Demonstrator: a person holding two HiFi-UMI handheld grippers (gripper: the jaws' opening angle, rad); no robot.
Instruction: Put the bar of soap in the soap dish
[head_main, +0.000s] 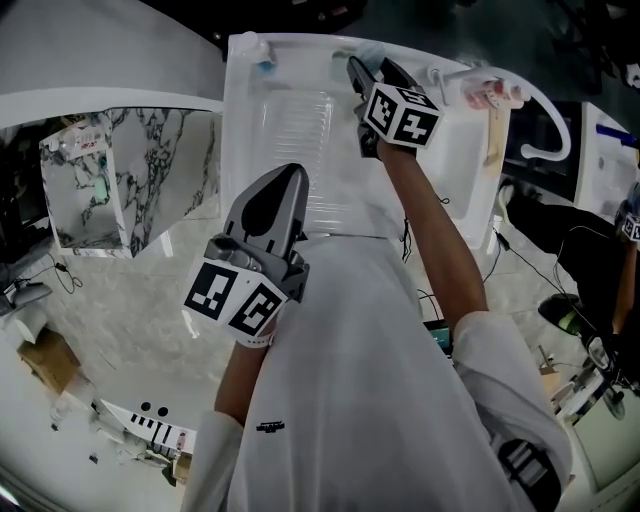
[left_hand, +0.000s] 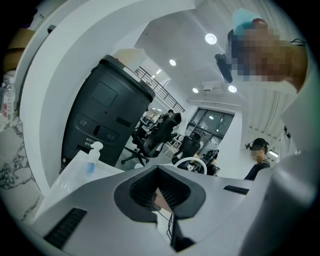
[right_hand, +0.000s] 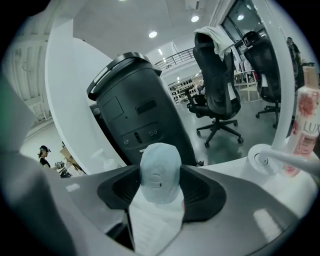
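Note:
A pale blue oval bar of soap (right_hand: 160, 172) stands on end between the jaws of my right gripper (right_hand: 161, 186), which is shut on it. In the head view my right gripper (head_main: 362, 70) reaches over the far part of a white basin (head_main: 455, 170), above a ribbed white tray (head_main: 295, 130). The same ribbed surface (right_hand: 150, 227) shows just beneath the soap. My left gripper (head_main: 290, 178) hangs nearer to me over the basin's front edge. Its jaws meet at the tip with nothing between them (left_hand: 159, 170).
A small spray bottle (head_main: 262, 55) stands at the basin's far left corner. A pink Lux bottle (right_hand: 305, 125) and a white curved faucet (head_main: 545, 130) are at the right. A black bin (right_hand: 140, 120) stands behind. A marble-patterned panel (head_main: 130, 175) lies left.

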